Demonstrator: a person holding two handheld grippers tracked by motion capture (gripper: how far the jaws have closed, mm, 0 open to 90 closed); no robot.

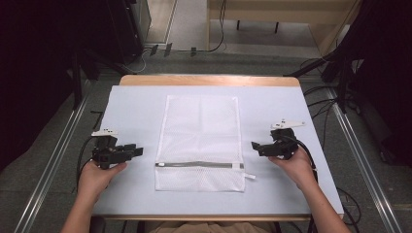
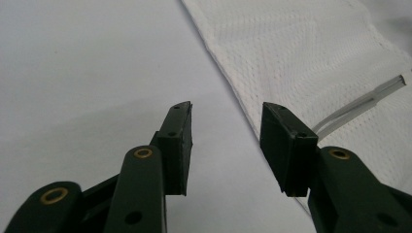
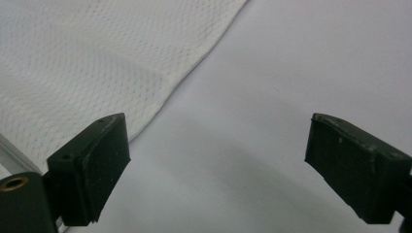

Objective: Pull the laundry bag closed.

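Mesh laundry bag (image 1: pixel 200 141) unlabelled, zipper (image 1: pixel 199 165) shut, left tongs (image 1: pixel 137 151) and right tongs (image 1: pixel 254 145) gaping, empty

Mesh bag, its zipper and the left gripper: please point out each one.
Mesh bag (image 1: pixel 201 126): high view, middle of the white mesh.
Zipper (image 1: pixel 199 164): high view, middle of the grey strip.
Left gripper (image 2: pixel 226 141): left gripper view, midway between its fingertips.

1. L forearm is coming in from bottom-left; left hand (image 1: pixel 99 175) is gripping the left gripper (image 1: pixel 138 151), pointing inward w/ jaws standing partly apart, nothing btwn them.
2. R forearm is entering bottom-right; right hand (image 1: pixel 296 167) is holding the right gripper (image 1: pixel 254 145), aiming inward, jaws gaping wide, empty.
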